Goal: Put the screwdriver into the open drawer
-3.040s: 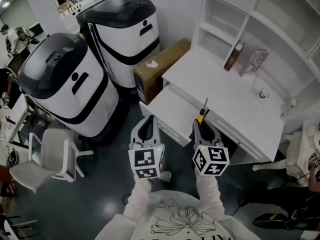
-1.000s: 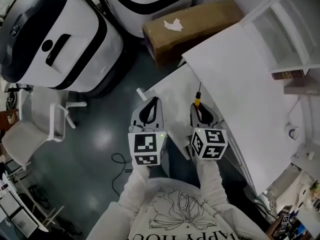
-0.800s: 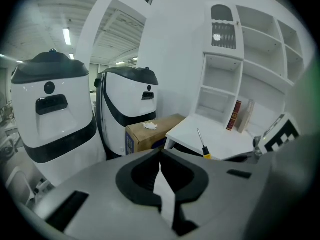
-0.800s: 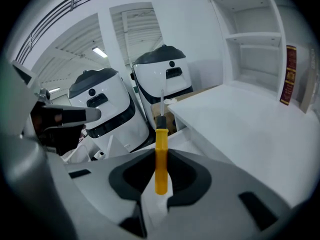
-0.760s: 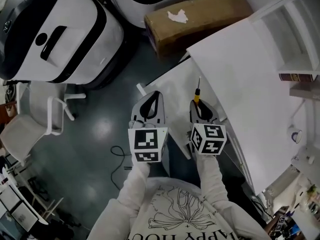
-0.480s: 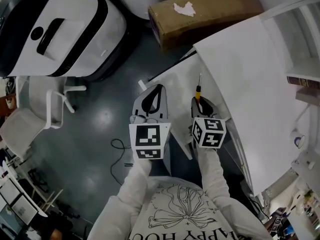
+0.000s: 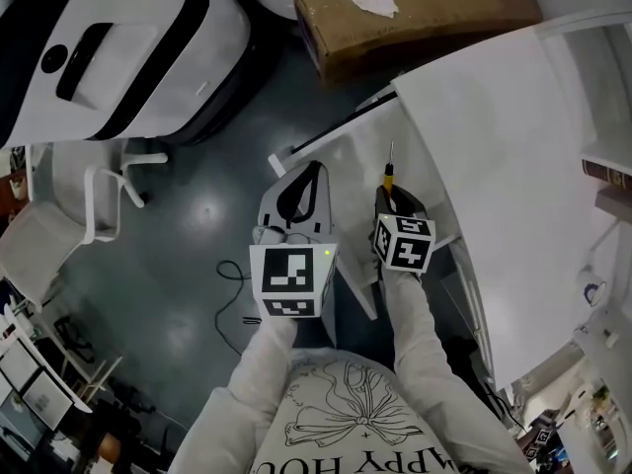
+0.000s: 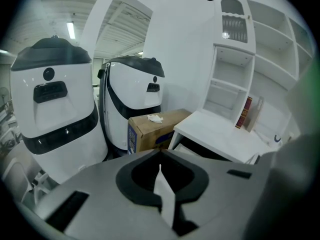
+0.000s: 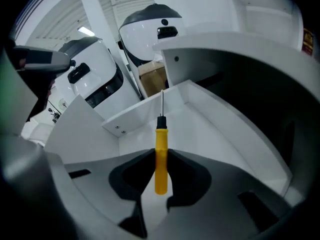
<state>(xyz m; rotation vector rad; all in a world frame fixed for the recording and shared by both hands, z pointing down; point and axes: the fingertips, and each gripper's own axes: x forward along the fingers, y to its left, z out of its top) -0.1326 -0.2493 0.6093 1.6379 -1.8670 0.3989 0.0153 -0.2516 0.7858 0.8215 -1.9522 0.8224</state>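
A screwdriver (image 9: 160, 156) with a yellow handle and a thin metal shaft is clamped in my right gripper (image 9: 160, 155), which is shut on the handle. The shaft points forward over the white inside of the open drawer (image 9: 210, 119). In the head view the screwdriver (image 7: 390, 174) sticks out of the right gripper (image 7: 392, 196) above the drawer (image 7: 346, 161), which is pulled out from the white desk (image 7: 504, 136). My left gripper (image 7: 313, 173) is shut and empty, just left of the drawer's front corner. In its own view the left gripper (image 8: 160, 159) faces the desk.
Two large white-and-black machines (image 7: 109, 57) stand on the dark floor at the left. A cardboard box (image 7: 425, 13) lies beyond the drawer. A white chair (image 7: 59, 235) and a cable (image 7: 232, 304) are at the lower left. Books (image 8: 246, 113) stand on the desk's shelf.
The right gripper has carried the screwdriver forward and lower over the open drawer. The left gripper stays shut beside it. The head view has tilted further down.
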